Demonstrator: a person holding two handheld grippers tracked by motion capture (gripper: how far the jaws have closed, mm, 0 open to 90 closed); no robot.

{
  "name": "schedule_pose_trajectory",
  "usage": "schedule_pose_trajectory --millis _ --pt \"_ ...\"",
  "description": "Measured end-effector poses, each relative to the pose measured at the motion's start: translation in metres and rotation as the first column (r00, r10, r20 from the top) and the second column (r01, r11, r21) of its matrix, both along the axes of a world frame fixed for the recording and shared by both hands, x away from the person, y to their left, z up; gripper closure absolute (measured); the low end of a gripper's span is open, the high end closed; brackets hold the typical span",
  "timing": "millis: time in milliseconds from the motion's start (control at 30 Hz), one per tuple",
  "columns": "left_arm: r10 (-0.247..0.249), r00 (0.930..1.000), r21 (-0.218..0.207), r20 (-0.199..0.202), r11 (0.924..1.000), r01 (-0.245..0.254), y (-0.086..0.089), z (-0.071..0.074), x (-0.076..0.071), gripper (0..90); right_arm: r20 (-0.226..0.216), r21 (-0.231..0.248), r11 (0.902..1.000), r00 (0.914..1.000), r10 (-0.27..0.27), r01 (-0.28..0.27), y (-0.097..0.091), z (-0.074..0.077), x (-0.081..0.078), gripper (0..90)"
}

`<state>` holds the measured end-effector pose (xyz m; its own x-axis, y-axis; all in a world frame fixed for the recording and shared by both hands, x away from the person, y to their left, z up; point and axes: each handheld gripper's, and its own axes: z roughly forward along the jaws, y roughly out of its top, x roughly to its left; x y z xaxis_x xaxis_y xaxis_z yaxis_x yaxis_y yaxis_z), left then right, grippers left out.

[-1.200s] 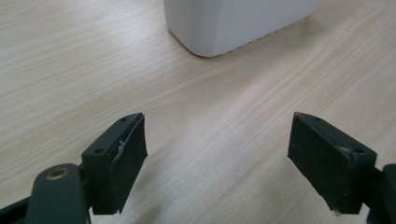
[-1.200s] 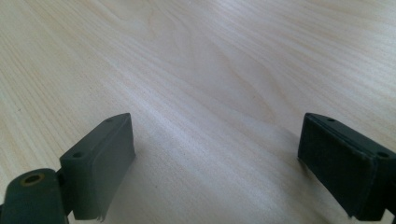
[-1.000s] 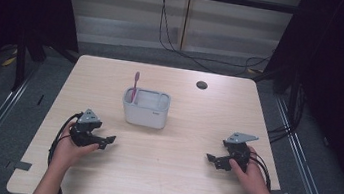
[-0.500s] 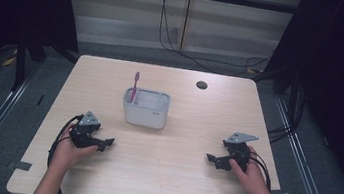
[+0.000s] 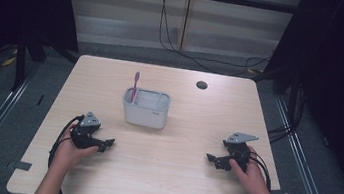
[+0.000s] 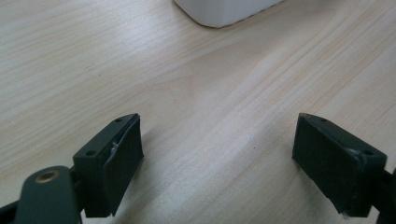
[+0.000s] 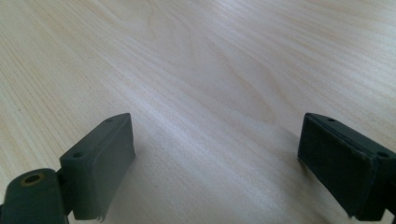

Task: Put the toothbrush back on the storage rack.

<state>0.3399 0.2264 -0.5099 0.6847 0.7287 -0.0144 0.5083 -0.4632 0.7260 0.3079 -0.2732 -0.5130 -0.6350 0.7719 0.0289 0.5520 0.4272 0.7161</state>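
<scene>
Seen from above: a light wooden table (image 5: 158, 186) with rounded corners, two handheld grippers low on it, one per hand.

Left gripper (image 5: 104, 144) at about 8 o'clock on the tabletop, gripped by the left hand (image 5: 69, 150), jaws aimed toward 3 o'clock. Jaws spread wide, nothing between them but bare wood grain. Grey three-cornered plate on top, black cable looping back beside the wrist. In the left gripper view, left gripper (image 6: 217, 165) with both black jaws far apart, low over the wood and casting shadows on it; whether touching the surface, cannot tell. Rounded white corner of the holder (image 6: 224, 10) at 12 o'clock, well apart from the jaws.

Right gripper (image 5: 213, 161) at about 4 o'clock on the tabletop, held by the right hand (image 5: 250, 169), jaws aimed toward 9 o'clock, facing the other gripper across a wide stretch of bare wood. Also released and wide open, holding nothing. In the right gripper view, right gripper (image 7: 217, 165) with jaws set far apart over plain wood, shadows beneath each.

Near the table's centre, slightly toward 11 o'clock: a white, rounded-rectangular toothbrush holder (image 5: 146, 109), upright, open at the top. A pink toothbrush (image 5: 135, 86) standing in its left end, roughly upright, top rising above the rim. Well apart from both grippers.

At about 1 o'clock, near the far edge: a small dark round cable hole (image 5: 202, 85) in the tabletop.
</scene>
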Motion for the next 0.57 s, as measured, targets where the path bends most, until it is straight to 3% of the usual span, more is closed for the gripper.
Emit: schedule_pose_trajectory --millis 567 --pt "0.016 0.9999 0.002 -0.005 0.9999 -0.016 0.0005 -0.0001 0.0008 13.6 -0.001 0.000 1.0000 1.0000 -0.001 0.001 0.0000 0.0000 -0.0001 10.1"
